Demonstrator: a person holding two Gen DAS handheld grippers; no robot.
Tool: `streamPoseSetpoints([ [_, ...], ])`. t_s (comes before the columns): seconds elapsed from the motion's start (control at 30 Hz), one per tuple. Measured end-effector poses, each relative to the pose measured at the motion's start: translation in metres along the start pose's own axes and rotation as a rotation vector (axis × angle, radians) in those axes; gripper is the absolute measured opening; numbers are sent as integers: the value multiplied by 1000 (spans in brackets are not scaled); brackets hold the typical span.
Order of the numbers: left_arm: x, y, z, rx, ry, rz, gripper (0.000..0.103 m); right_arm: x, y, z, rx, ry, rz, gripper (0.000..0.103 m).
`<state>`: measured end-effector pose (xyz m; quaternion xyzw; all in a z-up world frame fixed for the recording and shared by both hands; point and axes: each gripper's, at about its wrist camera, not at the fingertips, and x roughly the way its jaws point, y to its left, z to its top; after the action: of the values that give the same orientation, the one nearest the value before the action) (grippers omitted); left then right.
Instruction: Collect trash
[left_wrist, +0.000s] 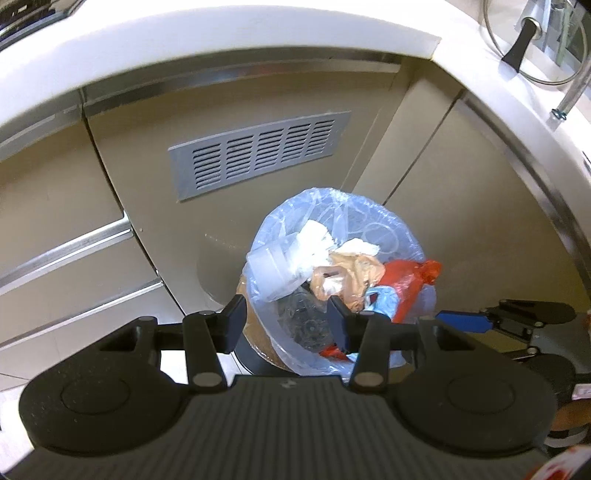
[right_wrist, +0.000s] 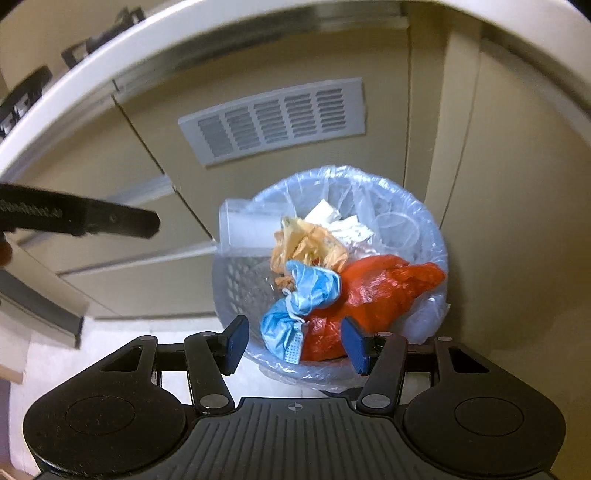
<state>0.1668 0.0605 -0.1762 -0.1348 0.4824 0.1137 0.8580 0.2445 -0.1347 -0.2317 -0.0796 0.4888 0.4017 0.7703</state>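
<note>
Both hand-held grippers (right_wrist: 293, 345) above trash bin (right_wrist: 439, 236)

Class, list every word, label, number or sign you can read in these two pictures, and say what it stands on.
None can be read.
Left gripper's side: embossed lettering, too blurred to read.
Right gripper's base: a small crosshair mark, no letters.
Left gripper's base: a tiny pale mark, too small to read.

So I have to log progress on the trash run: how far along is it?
Done: the lined bin already holds a red bag, a blue face mask, an orange bag and white paper. In hand: nothing; the left gripper and right gripper both hang open above the bin. Left: no loose trash shows on the floor in either view.
</note>
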Motion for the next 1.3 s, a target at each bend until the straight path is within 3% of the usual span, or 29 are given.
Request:
streamPoseSetpoints([
  [0.2,-33,-18,4,44,-40,12,48,-38,-2,8,110,-37,37,56],
  [0.37,-67,-28,9,93,-54,-19,50,-80,9,13,172,-106,9,70],
  [0.5,-97,-34,12,148,-70,-30,52,-113,23,13,219,-164,-23,75],
  [0.67,-139,-30,12,217,-92,-58,61,-148,58,8,294,-214,-90,78],
  [0.97,-203,-3,-10,292,-137,-132,66,-188,138,-10,363,-268,-171,78],
  [1.3,-242,24,-47,353,-149,-176,67,-212,206,-42,406,-324,-239,78],
])
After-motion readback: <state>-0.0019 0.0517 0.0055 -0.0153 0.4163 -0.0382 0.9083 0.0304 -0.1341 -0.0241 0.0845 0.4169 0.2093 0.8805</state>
